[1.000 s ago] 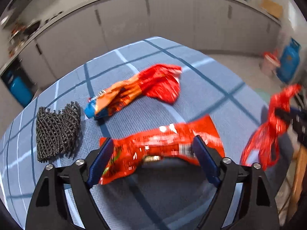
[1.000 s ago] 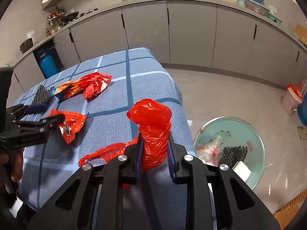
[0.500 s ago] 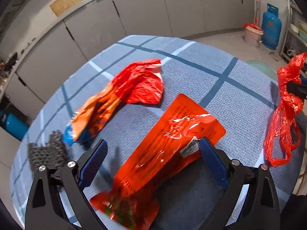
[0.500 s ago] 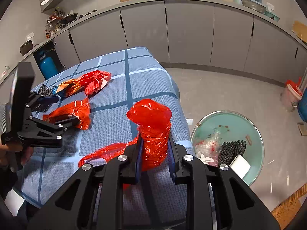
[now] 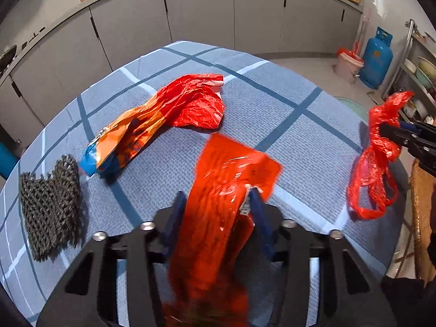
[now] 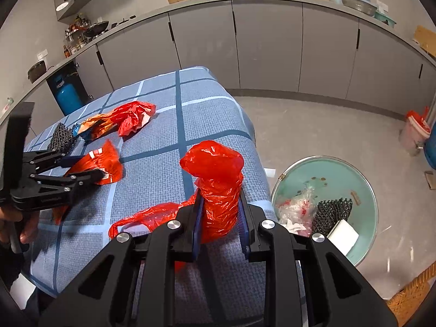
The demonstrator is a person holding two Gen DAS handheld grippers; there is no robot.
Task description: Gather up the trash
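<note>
At the bottom centre of the left wrist view, the left gripper (image 5: 216,204) is closing its jaws around a red snack wrapper (image 5: 226,190), which is blurred and stands up between the blue pads, touching both. At the bottom centre of the right wrist view, the right gripper (image 6: 220,204) is clamped narrow on a bunched red plastic bag (image 6: 218,179), whose handles trail down to the left onto the blue checked tablecloth (image 6: 207,114). Right of that gripper, on the floor, a pale green basin (image 6: 365,179) holds clear crumpled plastic, a black mesh piece and a white block. Farther up the table, at middle left, lie an orange and red chip bag (image 5: 163,117) and a black mesh pad (image 5: 50,209). At the far right stands a bucket (image 6: 414,133) with a red liner beside a blue gas cylinder (image 5: 376,57); grey cabinets (image 6: 267,46) fill the upper frame.
</note>
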